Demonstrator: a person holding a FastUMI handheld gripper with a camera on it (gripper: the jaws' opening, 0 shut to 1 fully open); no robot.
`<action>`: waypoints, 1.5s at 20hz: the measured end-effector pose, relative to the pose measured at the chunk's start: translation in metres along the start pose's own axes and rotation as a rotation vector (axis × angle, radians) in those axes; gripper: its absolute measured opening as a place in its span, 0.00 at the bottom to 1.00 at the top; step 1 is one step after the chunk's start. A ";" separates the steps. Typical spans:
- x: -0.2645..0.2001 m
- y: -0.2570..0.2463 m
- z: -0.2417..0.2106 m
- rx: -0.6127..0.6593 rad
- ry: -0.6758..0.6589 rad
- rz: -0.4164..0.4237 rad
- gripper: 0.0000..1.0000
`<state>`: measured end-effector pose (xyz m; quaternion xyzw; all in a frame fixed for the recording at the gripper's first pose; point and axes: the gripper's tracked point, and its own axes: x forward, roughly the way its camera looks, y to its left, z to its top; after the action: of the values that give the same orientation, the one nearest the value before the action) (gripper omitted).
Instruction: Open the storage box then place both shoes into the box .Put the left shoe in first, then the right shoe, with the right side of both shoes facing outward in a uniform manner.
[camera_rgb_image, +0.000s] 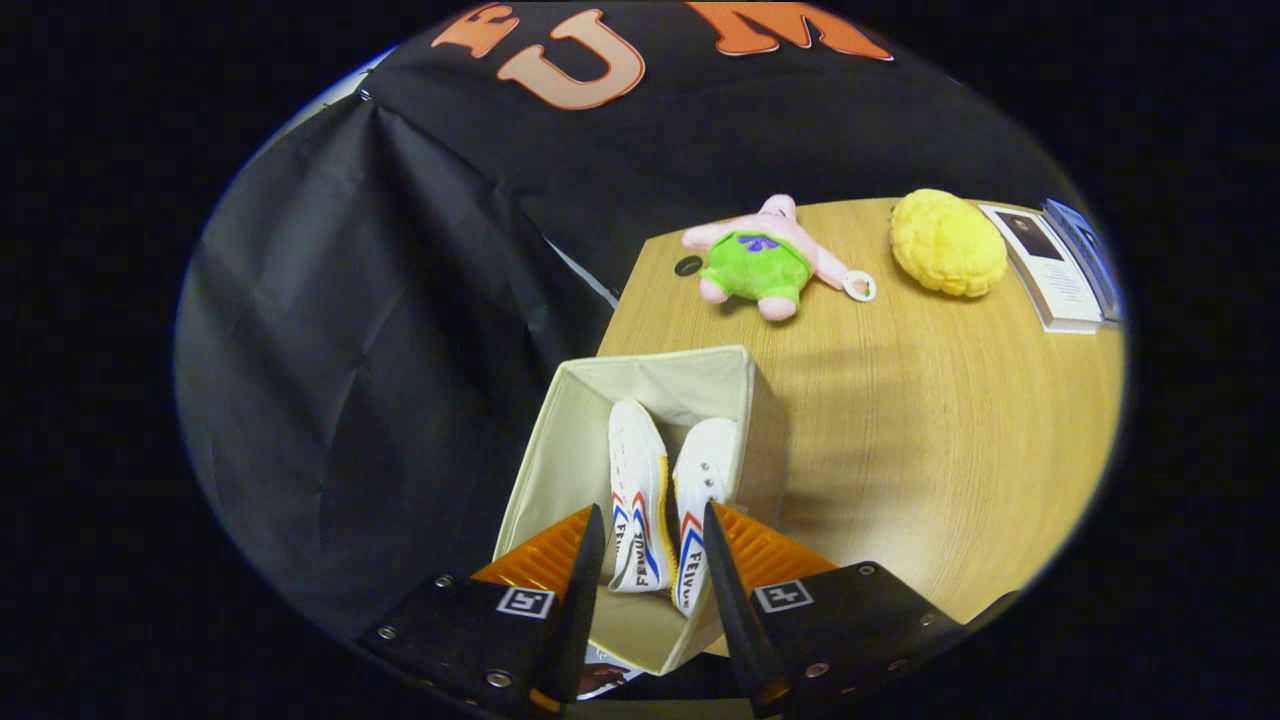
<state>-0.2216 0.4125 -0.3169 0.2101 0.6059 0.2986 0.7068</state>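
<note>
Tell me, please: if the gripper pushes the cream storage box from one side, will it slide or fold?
The storage box looks like thin fabric, so its wall would probably dent first. With both shoes inside, it may then slide on the smooth table rather than tip. The gripper hangs open above it.

- We see a wooden table (930, 420) with a light, grained top and a rounded edge.
- In its top, near the far corner, there is a small dark round hole (688, 265).
- An open cream fabric storage box (560, 450) stands on the table at its near left part.
- A pink star-shaped plush toy (762, 258) in green shorts lies at the far side, just beside the hole.
- A yellow knobbly plush toy (947, 243) lies to the right of it, apart from it.
- A white printed card (1050, 265) lies beside the yellow toy, at the far right edge.
</note>
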 end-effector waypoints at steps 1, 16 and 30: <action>-0.009 -0.009 0.012 -0.020 -0.033 -0.016 0.62; -0.228 -0.122 0.194 -0.293 -0.735 -0.293 0.90; -0.377 -0.203 0.242 -0.360 -1.087 -0.496 0.95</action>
<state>0.0168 0.0239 -0.1320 0.0625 0.1306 0.0732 0.9867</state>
